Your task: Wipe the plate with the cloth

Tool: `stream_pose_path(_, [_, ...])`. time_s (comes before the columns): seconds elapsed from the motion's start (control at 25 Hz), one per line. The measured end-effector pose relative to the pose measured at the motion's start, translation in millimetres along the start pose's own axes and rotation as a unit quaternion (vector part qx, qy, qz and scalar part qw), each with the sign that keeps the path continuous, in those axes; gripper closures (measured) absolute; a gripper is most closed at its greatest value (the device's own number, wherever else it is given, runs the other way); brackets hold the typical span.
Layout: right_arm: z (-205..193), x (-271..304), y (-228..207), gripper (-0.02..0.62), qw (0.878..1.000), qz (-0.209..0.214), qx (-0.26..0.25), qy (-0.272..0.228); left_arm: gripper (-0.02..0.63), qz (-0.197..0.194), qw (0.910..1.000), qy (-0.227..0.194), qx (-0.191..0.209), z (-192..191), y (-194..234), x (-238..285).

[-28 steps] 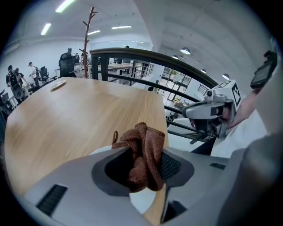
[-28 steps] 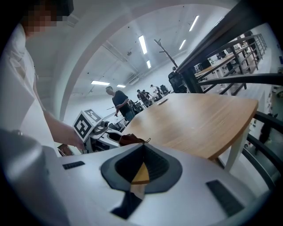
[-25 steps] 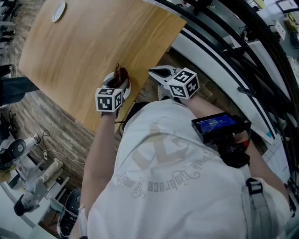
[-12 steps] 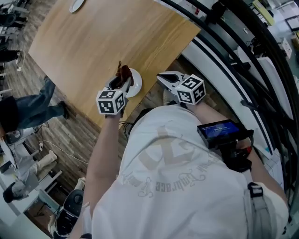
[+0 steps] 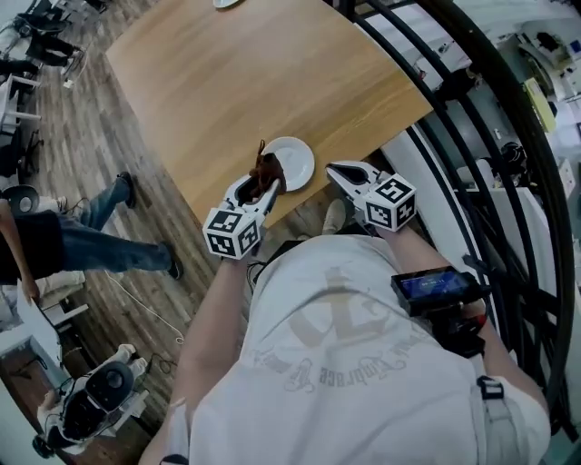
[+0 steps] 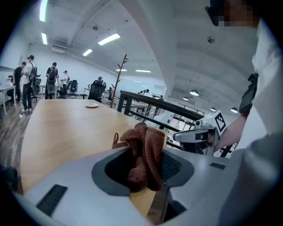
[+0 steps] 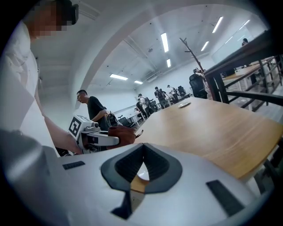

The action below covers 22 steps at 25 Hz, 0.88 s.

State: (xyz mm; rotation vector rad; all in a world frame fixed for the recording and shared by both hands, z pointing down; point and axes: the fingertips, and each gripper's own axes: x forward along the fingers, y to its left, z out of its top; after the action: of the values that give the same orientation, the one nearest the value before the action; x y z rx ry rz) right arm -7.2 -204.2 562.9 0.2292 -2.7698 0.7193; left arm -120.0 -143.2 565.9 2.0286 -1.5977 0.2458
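A small white plate (image 5: 295,159) sits near the front edge of the wooden table (image 5: 272,73). My left gripper (image 5: 263,184) is shut on a bunched brown cloth (image 5: 267,171), which rests over the plate's left rim. In the left gripper view the cloth (image 6: 143,143) fills the space between the jaws. My right gripper (image 5: 347,174) hovers just off the table's edge, right of the plate, with its jaws shut on nothing. Through them only a sliver of the plate (image 7: 142,175) shows.
A second plate (image 5: 227,3) lies at the table's far end. A black railing (image 5: 472,136) runs along the right. People stand on the floor at the left (image 5: 54,241), and a wheeled machine (image 5: 91,409) is at the bottom left.
The head view has swung so the table sits higher and to the right. The left gripper and cloth now cover less of the plate, at its left rim. The right gripper stays beside it.
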Motion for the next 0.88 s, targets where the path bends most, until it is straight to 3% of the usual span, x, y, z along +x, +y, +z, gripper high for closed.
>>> stream_pose_path(0.36, [-2.4, -0.2, 54.5, 0.581, 0.999, 0.03, -0.043, 0.006, 0.436, 0.025, 0.9985, -0.029, -0.038, -46.0, 1.7, -71.3])
stream_pose_path(0.88, [-26.8, -6.3, 80.5, 0.582, 0.997, 0.013, -0.067, 0.03, 0.436, 0.011, 0.9974, -0.045, -0.055, -67.1, -10.9, -87.9])
